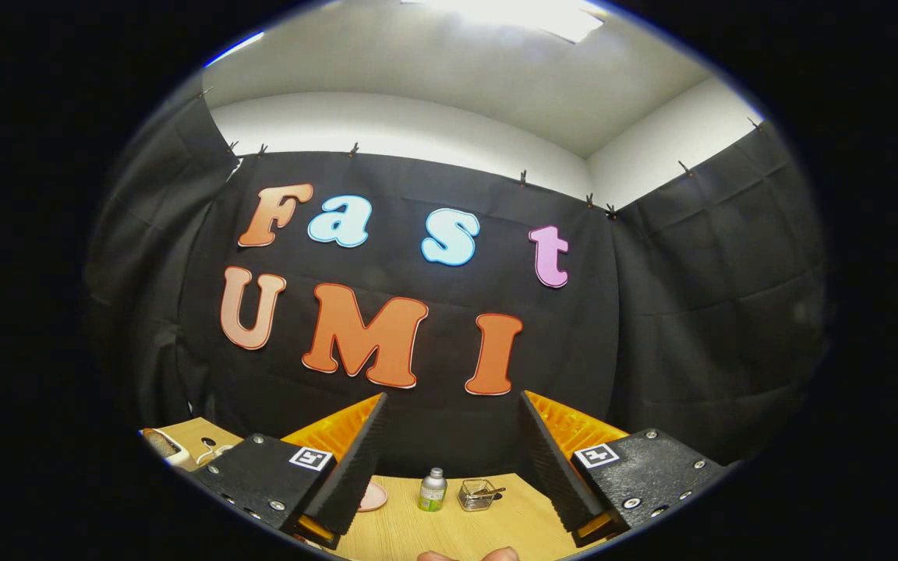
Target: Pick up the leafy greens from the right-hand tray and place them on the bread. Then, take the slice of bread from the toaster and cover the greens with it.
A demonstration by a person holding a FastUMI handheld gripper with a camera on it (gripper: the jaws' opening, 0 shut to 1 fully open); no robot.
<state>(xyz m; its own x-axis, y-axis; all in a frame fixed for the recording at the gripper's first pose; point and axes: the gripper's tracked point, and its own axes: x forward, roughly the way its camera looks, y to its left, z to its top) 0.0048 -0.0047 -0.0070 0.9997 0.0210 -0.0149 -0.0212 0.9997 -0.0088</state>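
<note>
My gripper [453, 401] is open and tilted up toward the booth's back wall, with nothing between its fingers. Below and beyond the fingers lies the wooden table [418, 530]. A pink plate [375, 496] peeks out from behind the left finger [355, 460]. At the table's far left corner sits a white-rimmed object [162, 446] with something brown on it; I cannot tell what it is.
A small bottle with a silver cap [433, 491] and a little wire basket [478, 494] stand at the back of the table between the fingers. A white cable [213, 450] lies near the left corner. A person's fingertips [468, 555] show at the near edge.
</note>
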